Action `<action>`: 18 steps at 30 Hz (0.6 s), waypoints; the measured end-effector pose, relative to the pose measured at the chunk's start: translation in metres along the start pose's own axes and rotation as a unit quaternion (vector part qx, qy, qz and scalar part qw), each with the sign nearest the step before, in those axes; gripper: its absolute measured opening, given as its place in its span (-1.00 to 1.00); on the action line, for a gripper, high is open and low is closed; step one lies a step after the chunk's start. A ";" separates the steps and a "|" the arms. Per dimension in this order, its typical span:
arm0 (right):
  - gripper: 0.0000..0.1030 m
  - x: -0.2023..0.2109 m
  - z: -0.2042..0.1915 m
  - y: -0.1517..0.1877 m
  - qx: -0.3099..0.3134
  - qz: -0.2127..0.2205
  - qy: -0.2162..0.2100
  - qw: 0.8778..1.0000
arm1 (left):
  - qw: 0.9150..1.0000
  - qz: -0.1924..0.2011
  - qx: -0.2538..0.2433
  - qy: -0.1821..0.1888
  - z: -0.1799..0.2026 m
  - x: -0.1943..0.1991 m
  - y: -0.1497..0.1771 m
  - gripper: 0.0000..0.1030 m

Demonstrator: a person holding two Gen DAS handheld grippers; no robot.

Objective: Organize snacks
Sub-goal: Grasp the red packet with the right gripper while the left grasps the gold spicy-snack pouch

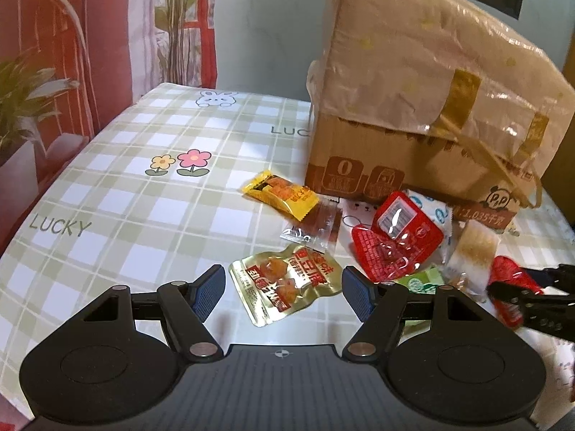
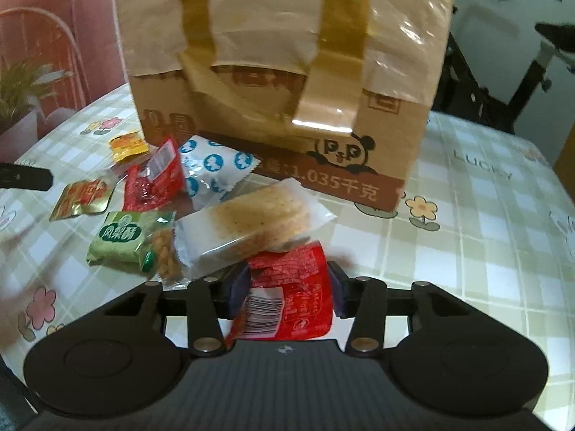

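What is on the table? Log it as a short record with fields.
surface: green-checked tablecloth
container: brown cardboard box under a paper bag
left gripper: open around the gold foil snack pouch
right gripper: red plastic snack packet between its pads
loose snacks: green pastry packet, clear cracker pack, yellow packet

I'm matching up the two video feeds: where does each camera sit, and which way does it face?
Left wrist: on the left tool, angled down at a gold pouch between its open fingers; the right tool shows at the edge.
Right wrist: on the right tool, angled down, fingers around a red packet.
Shared: cardboard box, snack pile, checked tablecloth.
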State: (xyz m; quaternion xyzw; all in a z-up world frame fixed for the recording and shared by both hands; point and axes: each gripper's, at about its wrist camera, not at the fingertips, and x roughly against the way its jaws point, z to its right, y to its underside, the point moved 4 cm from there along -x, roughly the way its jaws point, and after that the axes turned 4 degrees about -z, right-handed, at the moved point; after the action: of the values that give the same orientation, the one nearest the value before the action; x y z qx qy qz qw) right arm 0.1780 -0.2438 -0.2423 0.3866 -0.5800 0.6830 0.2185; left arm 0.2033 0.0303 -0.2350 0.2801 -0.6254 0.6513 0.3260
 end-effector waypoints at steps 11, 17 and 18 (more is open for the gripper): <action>-0.17 0.005 0.010 0.001 -0.027 0.004 -0.010 1.000 | 0.999 -0.027 0.006 0.042 -0.020 -0.052 -0.025 0.40; -0.17 0.006 0.012 0.002 -0.030 0.004 -0.010 0.999 | 0.997 -0.039 -0.003 0.064 -0.013 -0.047 -0.016 0.40; -0.17 0.006 0.012 0.002 -0.031 0.004 -0.010 0.999 | 0.997 -0.041 -0.006 0.069 -0.011 -0.044 -0.013 0.40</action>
State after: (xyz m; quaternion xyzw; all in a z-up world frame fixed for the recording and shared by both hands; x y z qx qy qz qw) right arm 0.1763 -0.2569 -0.2387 0.3840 -0.6047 0.6614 0.2222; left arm 0.2412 0.0378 -0.2612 0.2583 -0.5930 0.6513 0.3968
